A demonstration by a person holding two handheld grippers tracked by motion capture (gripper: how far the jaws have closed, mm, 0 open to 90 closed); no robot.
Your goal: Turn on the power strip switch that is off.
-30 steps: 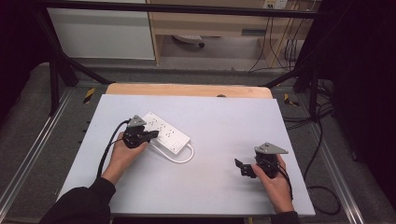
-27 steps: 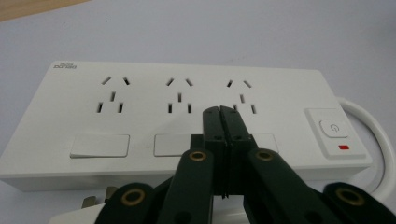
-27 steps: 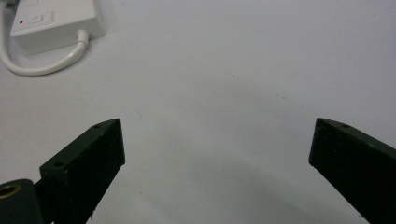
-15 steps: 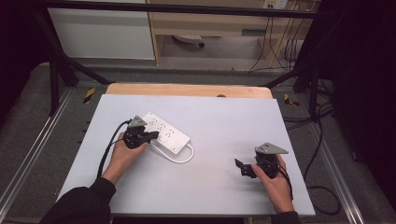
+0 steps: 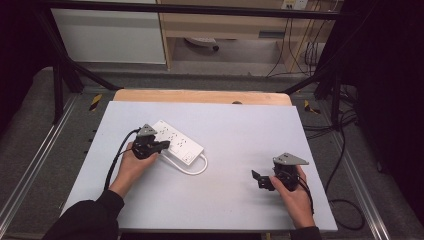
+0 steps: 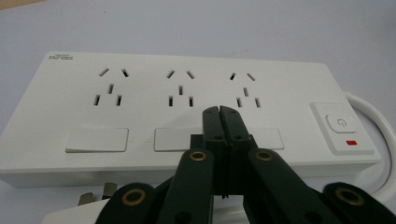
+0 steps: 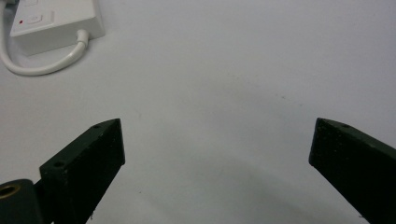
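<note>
In the high view the left gripper (image 5: 161, 146) covers the near edge of the white power strip (image 5: 179, 143), so the contact between them cannot be made out there, and the person's left forearm is cut off at the bottom edge in a dark sleeve (image 5: 87, 220). In the left gripper view the jaws are pressed together with nothing between them, their tips lying over the strip's top face just below the middle set of sockets, and they hide part of the row of white shutters; whether the tips touch the plastic is hard to tell. At the bottom left of that view a white plug (image 6: 84, 207) with metal prongs peeks out, mostly cut off. The left hand (image 5: 131, 167) wraps the gripper from behind, with the wrist angled toward the strip, and a black cable (image 5: 116, 160) trails back along the forearm. The power strip lies diagonally on the left half of the pale desk (image 5: 235, 125), its switch (image 6: 343, 122) with a red mark at the end nearer the centre, where a white cord (image 5: 196, 170) loops out. Well apart on the right, the right hand (image 5: 295, 192) holds the right gripper (image 5: 259, 179) low over bare desk, pointing left; its jaws stand wide apart and hold nothing. Beyond the desk stand a wooden shelf unit (image 5: 225, 22) and hanging cables (image 5: 300, 50).
</note>
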